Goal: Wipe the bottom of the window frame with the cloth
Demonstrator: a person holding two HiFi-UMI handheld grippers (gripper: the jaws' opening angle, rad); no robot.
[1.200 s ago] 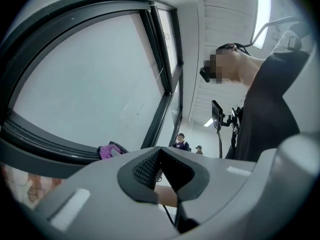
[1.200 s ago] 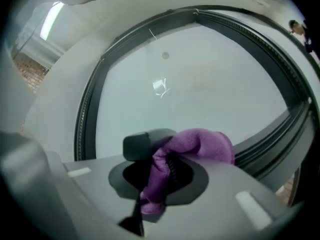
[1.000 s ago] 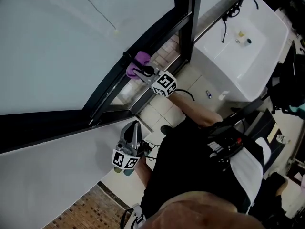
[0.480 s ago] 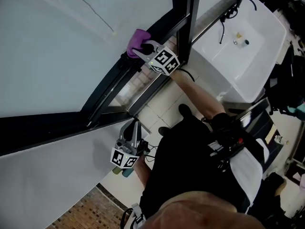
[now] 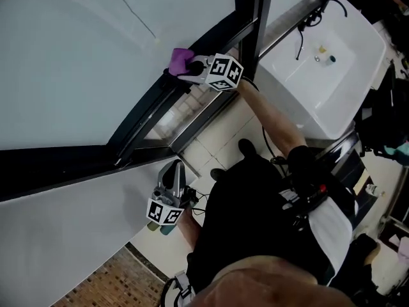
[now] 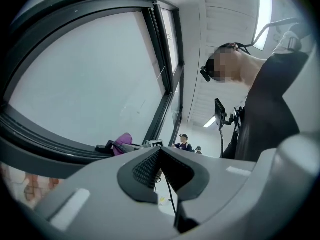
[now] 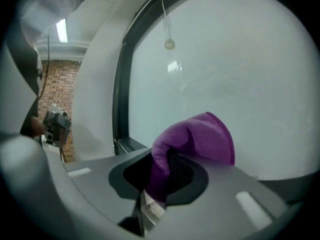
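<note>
The left hand-held gripper (image 5: 177, 166) hangs low beside the white wall under the window, well apart from the window frame (image 5: 148, 115). In the left gripper view its jaws (image 6: 159, 151) are closed tip to tip with nothing between them.

The dark bottom rail of the window frame runs slantwise across the head view, below the pale window glass (image 5: 77, 56). The purple cloth (image 5: 179, 59) lies on that rail, toward the end where the upright bar (image 5: 248, 18) meets it. From the left gripper view the cloth (image 6: 121, 143) shows as a small purple bunch on the far stretch of the rail.

The right hand-held gripper (image 5: 186, 71) is clenched on the cloth. In the right gripper view (image 7: 167, 166) the jaws pinch a fold of the cloth (image 7: 200, 136), which bulges out past the tips against the glass.

Further right, a white sink (image 5: 345, 75) stands beyond the upright bar, over pale floor tiles (image 5: 220, 142).
</note>
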